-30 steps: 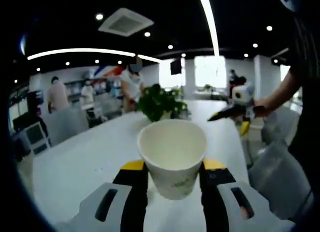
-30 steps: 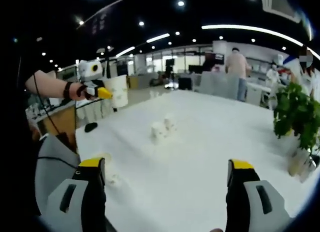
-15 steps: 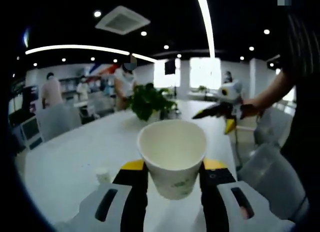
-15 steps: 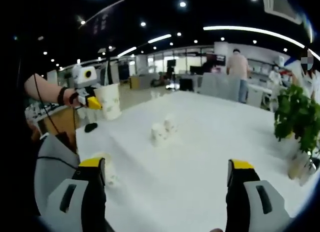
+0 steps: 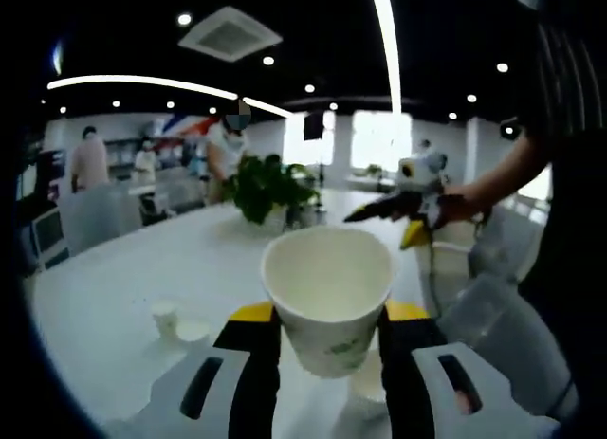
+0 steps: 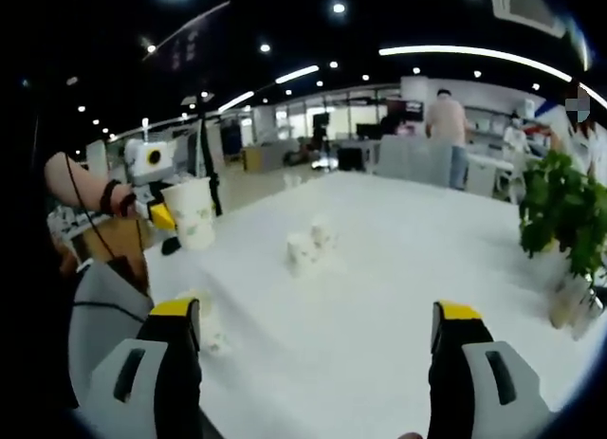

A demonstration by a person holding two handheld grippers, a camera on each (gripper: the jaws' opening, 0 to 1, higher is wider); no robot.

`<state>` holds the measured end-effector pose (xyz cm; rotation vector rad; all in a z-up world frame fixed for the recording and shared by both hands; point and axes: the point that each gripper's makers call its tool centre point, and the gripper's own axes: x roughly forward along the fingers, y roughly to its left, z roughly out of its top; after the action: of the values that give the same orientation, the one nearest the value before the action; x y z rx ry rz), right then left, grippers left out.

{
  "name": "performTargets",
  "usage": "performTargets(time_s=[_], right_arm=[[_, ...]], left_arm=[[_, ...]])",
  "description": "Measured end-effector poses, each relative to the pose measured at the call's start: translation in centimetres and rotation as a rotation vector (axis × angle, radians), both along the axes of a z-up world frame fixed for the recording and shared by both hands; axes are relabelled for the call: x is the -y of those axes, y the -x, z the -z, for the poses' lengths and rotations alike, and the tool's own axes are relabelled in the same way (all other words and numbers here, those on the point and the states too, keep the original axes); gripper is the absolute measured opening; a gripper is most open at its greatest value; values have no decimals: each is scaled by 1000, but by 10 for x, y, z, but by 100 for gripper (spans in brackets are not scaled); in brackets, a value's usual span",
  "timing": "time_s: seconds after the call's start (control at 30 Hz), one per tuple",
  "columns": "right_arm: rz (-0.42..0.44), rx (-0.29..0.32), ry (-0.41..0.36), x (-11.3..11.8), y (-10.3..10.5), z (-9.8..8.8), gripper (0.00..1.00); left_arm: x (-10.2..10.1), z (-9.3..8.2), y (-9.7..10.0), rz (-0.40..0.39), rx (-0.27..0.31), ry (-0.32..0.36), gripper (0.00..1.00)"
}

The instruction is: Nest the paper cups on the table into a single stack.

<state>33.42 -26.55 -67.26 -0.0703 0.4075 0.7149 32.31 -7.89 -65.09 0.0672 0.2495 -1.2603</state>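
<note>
A white paper cup [image 5: 327, 301] stands upright between the yellow-tipped jaws of my left gripper [image 5: 327, 318], which is shut on it. In the right gripper view that same gripper [image 6: 156, 200] holds the cup [image 6: 193, 211] above the table's left end. My right gripper [image 6: 313, 327] is open with nothing between its jaws; a hand holds it up over the table, where it [image 5: 389, 223] shows at the right. Two small cups [image 6: 305, 249] sit together mid-table. Another cup [image 6: 204, 323] stands by my right gripper's left jaw. One cup [image 5: 368, 387] lies just under the held cup.
The long white table [image 6: 398, 268] runs away from me. A potted plant [image 6: 564, 211] stands at its right edge, and the same plant [image 5: 261, 188] shows far across it. Chairs [image 5: 100, 221] and several people stand behind. A person's arm [image 5: 493, 178] reaches in.
The left gripper has carried its cup downward, closer to the table's end. Its view has swung so that the small cups on the table come into sight. The right gripper stays open.
</note>
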Motion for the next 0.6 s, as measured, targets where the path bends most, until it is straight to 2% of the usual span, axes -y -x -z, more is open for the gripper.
performTargets(time_s=[0.6], right_arm=[[18,-23,-9,2,4,5,100]], left_arm=[[23,31,36,73,-27,-37,40]])
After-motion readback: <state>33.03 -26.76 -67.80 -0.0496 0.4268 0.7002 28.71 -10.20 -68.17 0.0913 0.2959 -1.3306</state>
